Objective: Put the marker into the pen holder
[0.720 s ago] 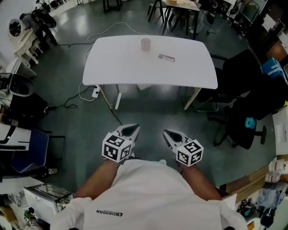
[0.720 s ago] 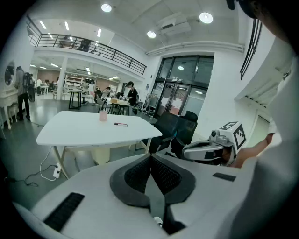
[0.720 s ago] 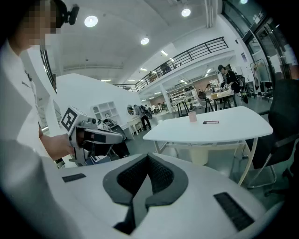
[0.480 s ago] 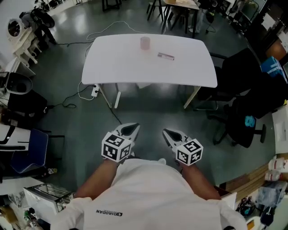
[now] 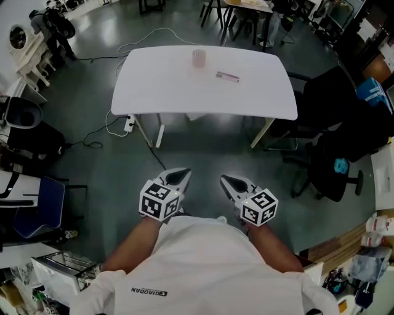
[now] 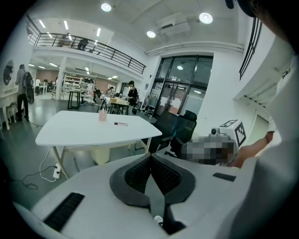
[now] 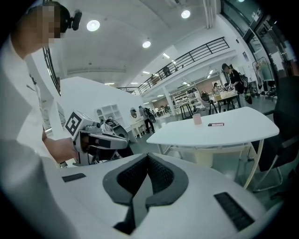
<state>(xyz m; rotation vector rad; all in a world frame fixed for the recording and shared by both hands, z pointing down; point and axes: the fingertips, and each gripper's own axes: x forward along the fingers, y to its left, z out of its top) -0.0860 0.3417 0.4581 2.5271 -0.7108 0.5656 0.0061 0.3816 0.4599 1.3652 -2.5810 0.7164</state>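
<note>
A dark marker lies on the white table, right of a pale pink pen holder that stands near the far edge. In the left gripper view the marker and the holder show small on the table; in the right gripper view the marker and holder show likewise. Both grippers are held close to the person's chest, well short of the table. My left gripper is shut and empty. My right gripper is shut and empty too.
Black office chairs stand right of the table. A cable and power strip lie on the floor by the table's left legs. More chairs and shelves crowd the left side. Dark tables stand behind.
The view has shifted very slightly. Both grippers stay in the same place, shut.
</note>
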